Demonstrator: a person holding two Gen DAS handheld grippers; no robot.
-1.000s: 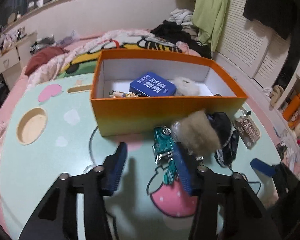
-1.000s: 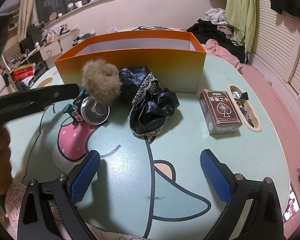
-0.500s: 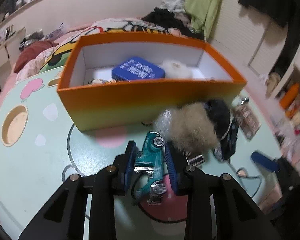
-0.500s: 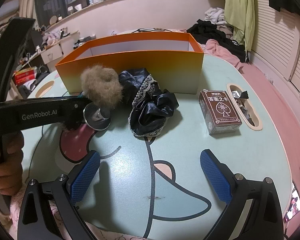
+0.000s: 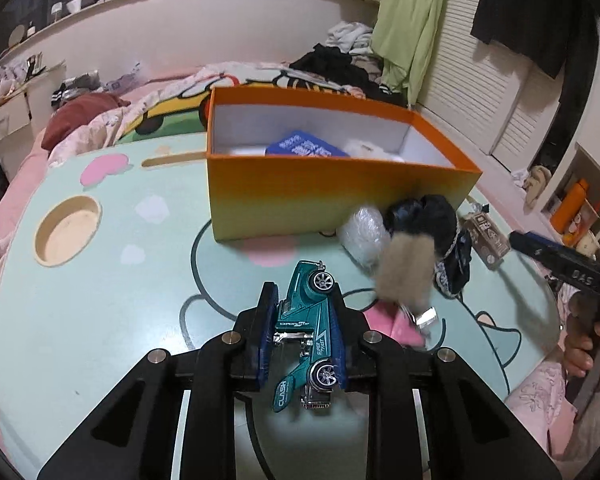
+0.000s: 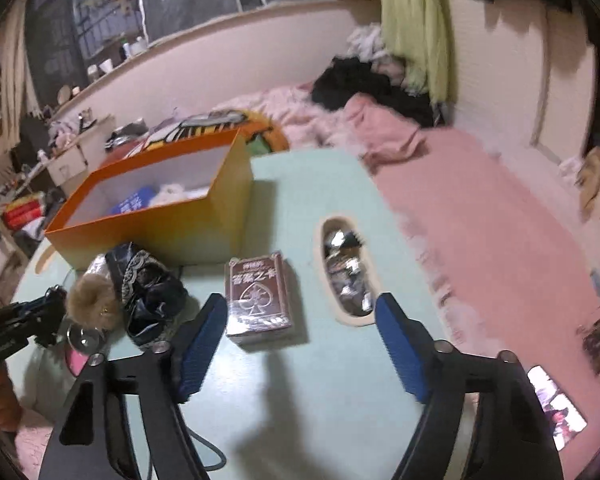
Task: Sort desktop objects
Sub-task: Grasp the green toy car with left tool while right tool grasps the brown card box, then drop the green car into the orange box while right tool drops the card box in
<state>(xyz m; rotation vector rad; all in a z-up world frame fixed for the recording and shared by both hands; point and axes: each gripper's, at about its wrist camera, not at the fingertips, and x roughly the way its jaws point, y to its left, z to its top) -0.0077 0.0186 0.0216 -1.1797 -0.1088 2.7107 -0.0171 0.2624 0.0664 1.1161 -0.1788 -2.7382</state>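
My left gripper point(image 5: 303, 332) is shut on a teal toy car point(image 5: 307, 328) and holds it above the table, in front of the open orange box point(image 5: 332, 196). The box holds a blue tin point(image 5: 305, 148) and a white fluffy thing point(image 5: 366, 148). A brown fur pompom point(image 5: 406, 270), a black lace cloth point(image 5: 440, 224) and a card deck point(image 5: 484, 236) lie right of the car. My right gripper point(image 6: 300, 336) is open and empty, just before the brown card deck point(image 6: 258, 298).
The mint table point(image 5: 100, 300) has a round recess point(image 5: 68, 230) at the left and an oval recess point(image 6: 348, 272) filled with small trinkets at the right. A clear plastic wad point(image 5: 362, 230) lies against the box. A bed with clothes lies behind.
My left gripper closed on the teal car and lifted it off the table. My right gripper swung right and forward toward the card deck, still open.
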